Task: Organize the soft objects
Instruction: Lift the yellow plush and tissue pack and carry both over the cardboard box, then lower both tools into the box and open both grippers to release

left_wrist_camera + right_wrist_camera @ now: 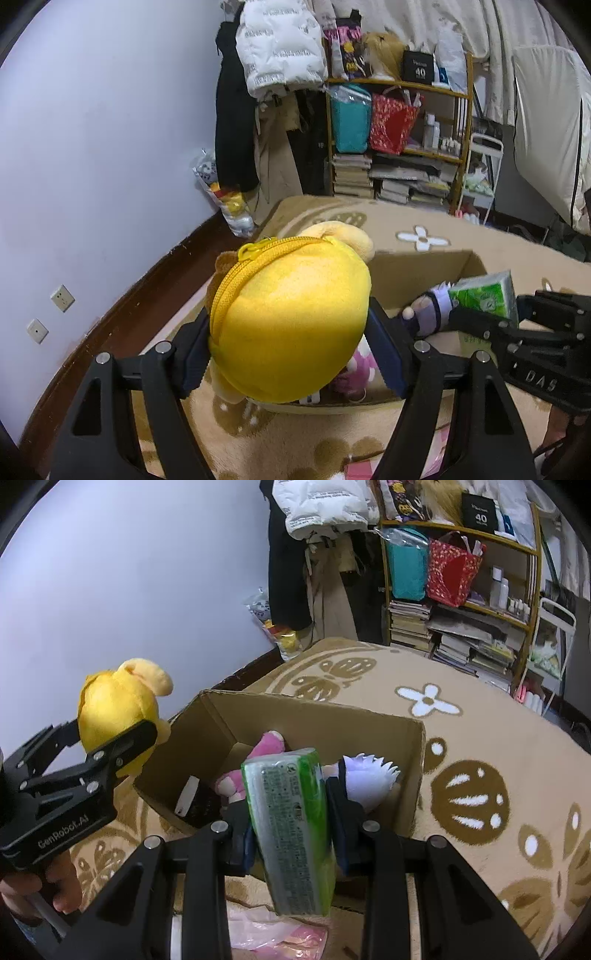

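My left gripper (288,339) is shut on a yellow plush pouch (291,317) with a zipper and holds it above the near left corner of an open cardboard box (417,269). It also shows in the right wrist view (114,716), left of the box (413,768). My right gripper (288,812) is shut on a green tissue pack (291,827) over the box's near side; the pack shows in the left view too (484,295). Inside the box lie a pink plush (258,764), a purple-white plush (369,779) and a dark item (195,801).
The box stands on a beige patterned carpet (480,775). Pink plastic packaging (273,934) lies on the carpet in front of the box. A full shelf (461,590) and hanging clothes (258,92) stand at the back. A white wall (110,147) runs along the left.
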Demonstrator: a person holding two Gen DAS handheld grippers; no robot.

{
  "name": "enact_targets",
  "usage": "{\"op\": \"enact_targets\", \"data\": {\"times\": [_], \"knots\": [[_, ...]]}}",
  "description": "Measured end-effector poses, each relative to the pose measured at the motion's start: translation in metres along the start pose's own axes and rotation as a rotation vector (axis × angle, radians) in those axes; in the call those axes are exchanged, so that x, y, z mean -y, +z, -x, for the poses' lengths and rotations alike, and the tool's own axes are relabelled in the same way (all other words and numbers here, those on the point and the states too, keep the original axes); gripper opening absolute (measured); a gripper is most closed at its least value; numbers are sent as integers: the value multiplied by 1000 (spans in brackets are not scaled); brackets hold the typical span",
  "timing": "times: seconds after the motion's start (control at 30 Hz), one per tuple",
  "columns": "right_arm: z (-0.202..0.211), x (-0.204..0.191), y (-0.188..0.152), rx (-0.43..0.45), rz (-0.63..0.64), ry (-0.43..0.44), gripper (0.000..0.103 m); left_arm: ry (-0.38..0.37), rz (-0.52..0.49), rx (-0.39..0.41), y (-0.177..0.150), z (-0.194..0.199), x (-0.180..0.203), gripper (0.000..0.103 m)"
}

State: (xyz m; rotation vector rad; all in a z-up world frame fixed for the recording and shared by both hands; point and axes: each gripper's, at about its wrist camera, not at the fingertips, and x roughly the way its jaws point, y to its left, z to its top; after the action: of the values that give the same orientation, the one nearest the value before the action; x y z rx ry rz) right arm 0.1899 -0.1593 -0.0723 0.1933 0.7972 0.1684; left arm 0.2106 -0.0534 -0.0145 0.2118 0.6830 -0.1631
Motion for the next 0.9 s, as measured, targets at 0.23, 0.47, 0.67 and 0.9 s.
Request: {"op": "enact_targets", "data": {"times": [0.23, 0.47, 0.67, 0.9], "knots": [[-8, 5, -5, -9, -21, 12, 34, -19, -14, -36, -9, -12, 5, 75], [-10, 6, -5, -4, -33, 21, 34, -42, -16, -43, -12, -19, 8, 75], [-12, 5, -7, 0, -33, 39, 36, -47, -11, -45, -13, -22, 9, 77], [-15, 3, -9, -8, -32, 35, 36, -41, -18, -42, -14, -23, 10, 80]]}}
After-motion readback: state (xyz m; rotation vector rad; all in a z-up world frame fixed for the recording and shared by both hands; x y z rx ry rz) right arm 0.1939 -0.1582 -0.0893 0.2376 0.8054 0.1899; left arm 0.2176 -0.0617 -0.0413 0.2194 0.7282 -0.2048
